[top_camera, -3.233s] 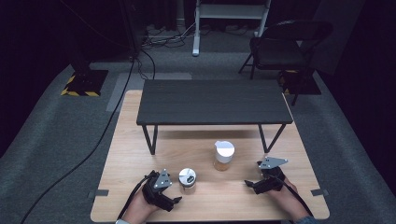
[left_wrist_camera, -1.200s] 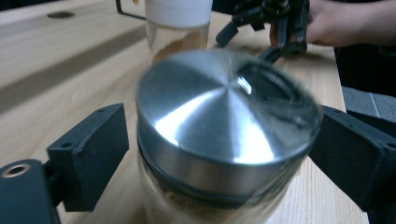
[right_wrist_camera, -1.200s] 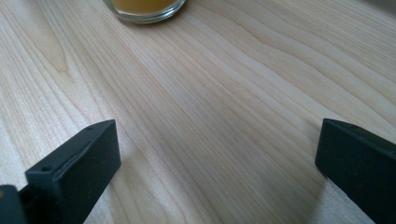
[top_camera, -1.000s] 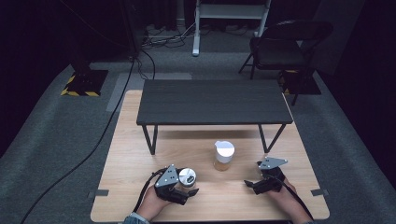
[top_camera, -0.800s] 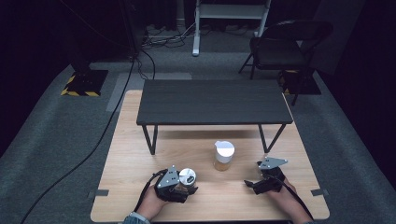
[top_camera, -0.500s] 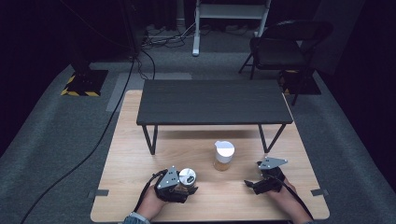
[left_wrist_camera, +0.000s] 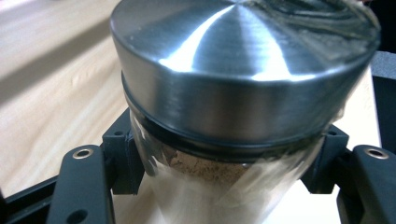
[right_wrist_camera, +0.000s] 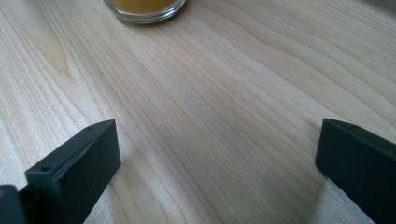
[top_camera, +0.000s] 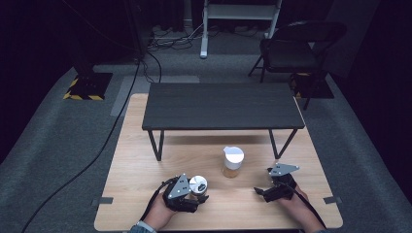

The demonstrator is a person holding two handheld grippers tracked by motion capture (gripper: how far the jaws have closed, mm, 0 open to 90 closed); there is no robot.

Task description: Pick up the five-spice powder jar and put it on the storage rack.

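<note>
High view shows a pale wooden surface (top_camera: 145, 145) with a low dark bench (top_camera: 223, 104) standing on its far half; on the near half, at the person's left, the left tool (top_camera: 194, 191) sits around a small glass jar with a shiny metal lid (top_camera: 197, 184), its black jaws one on each side of the glass; left gripper view brings this close, the brushed metal lid (left_wrist_camera: 243, 60) large in front, brownish powder visible through the glass below it, and the jaws touching the jar's sides, so the left tool is pinching the jar. Near the middle of the surface, in front of the bench, stands a second jar with a white lid (top_camera: 233, 160) and amber contents, well apart from the first; to its right the right tool (top_camera: 265, 191) rests low over the wood; right gripper view shows its jaws spread wide with bare wood grain between them, the base of the amber jar (right_wrist_camera: 142, 9) at the top edge. A dark chair (top_camera: 296, 48) stands on the grey floor beyond.
</note>
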